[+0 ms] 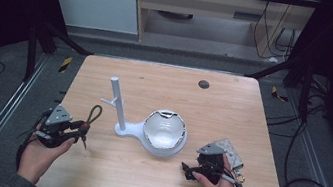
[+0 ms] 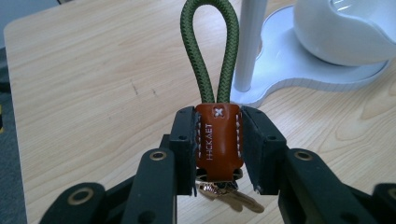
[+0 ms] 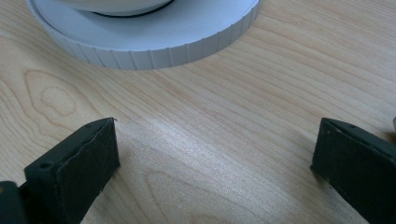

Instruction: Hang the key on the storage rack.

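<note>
My left gripper is shut on a keychain, its pads pressing the brown leather tab from both sides. The green cord loop sticks up past the jaws, and keys hang below them. In the high view the loop sits left of a white stand's upright post, which has a short side peg. A white bowl rests on the stand's round base. My right gripper lies low by that base, open, with bare wood between its jaws.
The wooden table has a small dark round mark near its far edge. A grey patterned item with a metal ring lies just behind the right hand. Black frame bars and cables surround the table.
</note>
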A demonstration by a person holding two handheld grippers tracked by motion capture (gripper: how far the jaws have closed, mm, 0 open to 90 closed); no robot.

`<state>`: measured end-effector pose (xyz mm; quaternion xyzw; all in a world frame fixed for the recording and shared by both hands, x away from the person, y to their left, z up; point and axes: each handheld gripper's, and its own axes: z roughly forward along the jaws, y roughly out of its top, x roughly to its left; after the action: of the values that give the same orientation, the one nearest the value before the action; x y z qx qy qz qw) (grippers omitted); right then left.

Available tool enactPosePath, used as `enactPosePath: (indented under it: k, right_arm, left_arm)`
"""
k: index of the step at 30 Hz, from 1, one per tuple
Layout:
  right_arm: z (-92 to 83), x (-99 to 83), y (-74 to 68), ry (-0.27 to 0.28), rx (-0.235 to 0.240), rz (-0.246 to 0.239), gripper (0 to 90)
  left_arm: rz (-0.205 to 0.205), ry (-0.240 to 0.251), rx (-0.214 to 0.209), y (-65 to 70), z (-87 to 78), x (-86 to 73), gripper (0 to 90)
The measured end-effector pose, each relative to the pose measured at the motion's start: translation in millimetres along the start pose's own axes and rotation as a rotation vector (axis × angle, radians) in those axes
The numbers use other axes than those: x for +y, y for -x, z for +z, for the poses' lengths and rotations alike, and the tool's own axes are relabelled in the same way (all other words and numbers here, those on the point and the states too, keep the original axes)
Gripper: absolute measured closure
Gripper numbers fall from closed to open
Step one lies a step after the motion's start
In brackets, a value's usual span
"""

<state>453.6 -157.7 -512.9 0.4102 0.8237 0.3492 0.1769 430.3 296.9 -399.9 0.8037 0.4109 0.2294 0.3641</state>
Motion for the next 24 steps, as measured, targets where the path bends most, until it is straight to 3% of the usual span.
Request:
enactPosePath:
  k: [16, 24]
  right_arm:
    - [0.1, -0.3, -0.8, 0.003, -0.009, 0.006, 0.5]
    - [-0.1, -0.3, -1.0, 0.002, -0.011, 0.008, 0.5]
  left_arm:
    - [0.015, 0.121, -0.035, 16.2, -17.0, 7.7, 66.2]
    - [0.024, 0.162, -0.033, 22.1, -21.7, 10.4, 66.1]
